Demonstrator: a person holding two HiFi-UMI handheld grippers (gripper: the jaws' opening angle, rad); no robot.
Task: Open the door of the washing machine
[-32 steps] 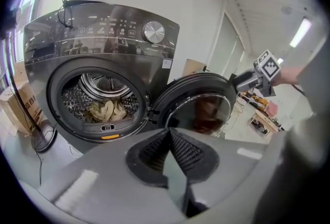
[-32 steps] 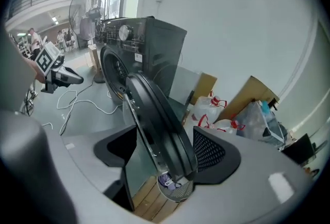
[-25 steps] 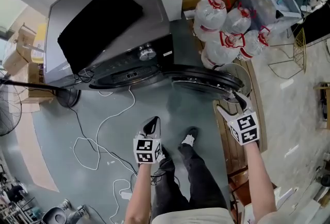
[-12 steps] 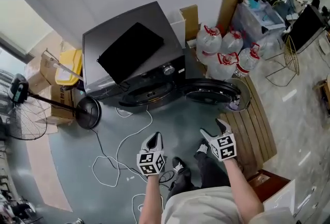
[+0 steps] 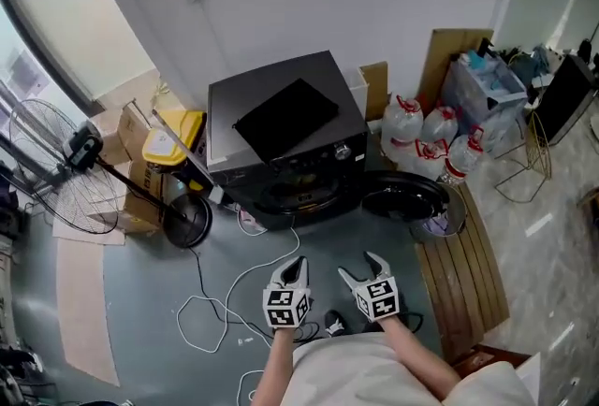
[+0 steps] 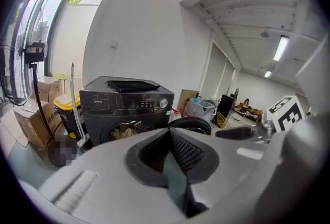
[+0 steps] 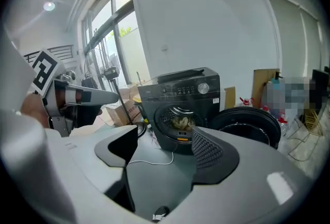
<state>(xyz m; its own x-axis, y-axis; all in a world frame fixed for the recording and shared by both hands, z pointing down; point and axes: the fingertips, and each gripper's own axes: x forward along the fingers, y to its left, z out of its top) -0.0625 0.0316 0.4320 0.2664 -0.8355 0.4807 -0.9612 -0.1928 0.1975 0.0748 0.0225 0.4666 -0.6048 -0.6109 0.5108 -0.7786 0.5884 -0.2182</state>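
Note:
The dark washing machine (image 5: 281, 161) stands against the white wall, its round door (image 5: 404, 196) swung wide open to the right. In the right gripper view the drum opening (image 7: 179, 122) shows laundry inside, beside the open door (image 7: 247, 122). Both grippers hang side by side well in front of the machine, touching nothing. My left gripper (image 5: 295, 266) is shut and empty; its pads meet in the left gripper view (image 6: 169, 138), with the washing machine (image 6: 126, 109) beyond them. My right gripper (image 5: 360, 266) is open, with only floor showing between its jaws (image 7: 160, 150).
A flat black item (image 5: 285, 117) lies on the machine's top. Water jugs (image 5: 421, 137) and a storage crate stand to the right, above a wooden slatted board (image 5: 468, 282). A standing fan (image 5: 56, 170), cardboard boxes and a yellow-lidded bin (image 5: 168, 142) are to the left. White cable (image 5: 215, 301) loops over the floor.
The right gripper has come off the open door's right edge and moved left. Both grippers have drawn back from the machine and now sit close together. The door stays open.

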